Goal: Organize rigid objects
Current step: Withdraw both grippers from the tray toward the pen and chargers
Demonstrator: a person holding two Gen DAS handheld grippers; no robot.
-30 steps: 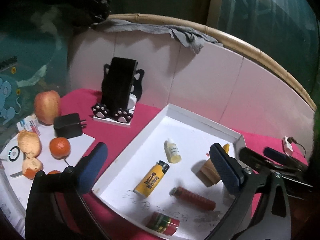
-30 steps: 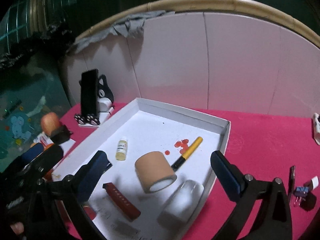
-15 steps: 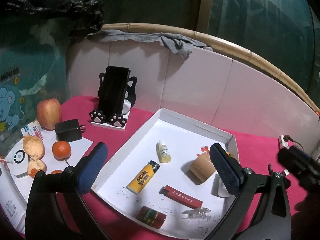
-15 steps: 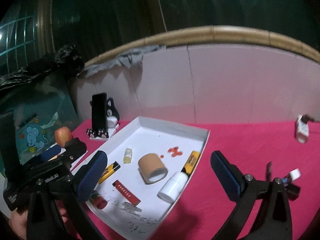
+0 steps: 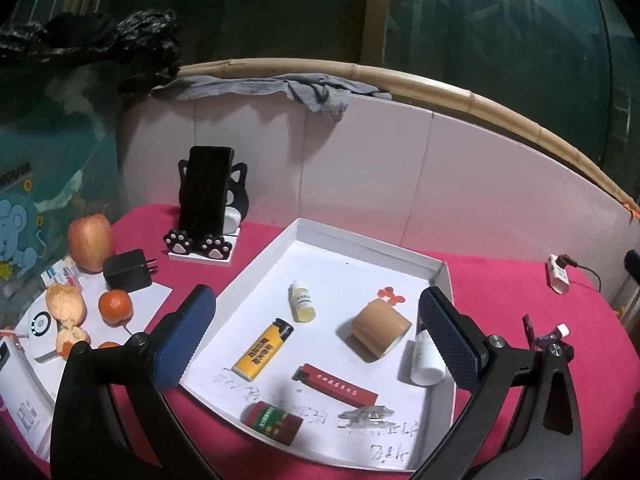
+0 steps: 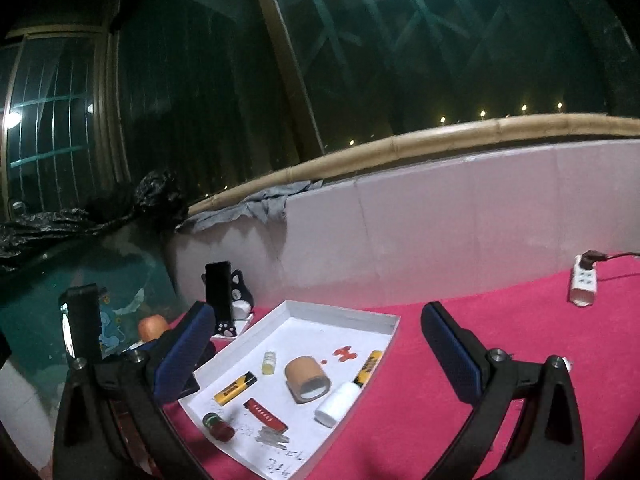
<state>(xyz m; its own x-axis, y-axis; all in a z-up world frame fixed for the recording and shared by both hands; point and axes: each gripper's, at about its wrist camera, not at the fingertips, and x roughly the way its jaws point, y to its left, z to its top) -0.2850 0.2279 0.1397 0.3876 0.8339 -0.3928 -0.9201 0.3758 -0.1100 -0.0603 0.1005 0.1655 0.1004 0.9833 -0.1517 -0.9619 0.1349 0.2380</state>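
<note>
Below, tray (image 5: 362, 242) between spread fingers (image 5: 184, 334), untouched

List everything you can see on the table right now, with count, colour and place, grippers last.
tray: 1, white, centre of the red cloth
dropper bottle: 1, pale yellow, lying in the tray
lighter: 1, yellow, in the tray
tape roll: 1, tan, on its side in the tray
flat red stick: 1, red, in the tray
small can: 1, red and green, tray's near edge
white bottle: 1, lying at the tray's right wall
marker: 1, yellow and black, along the same wall
phone on cat stand: 1, black, left of the tray
apple: 1, red
charger: 1, black
tangerine: 1, orange
power strip: 1, white, far right
left hand-held gripper: open, empty
right hand-held gripper: open, empty
</note>
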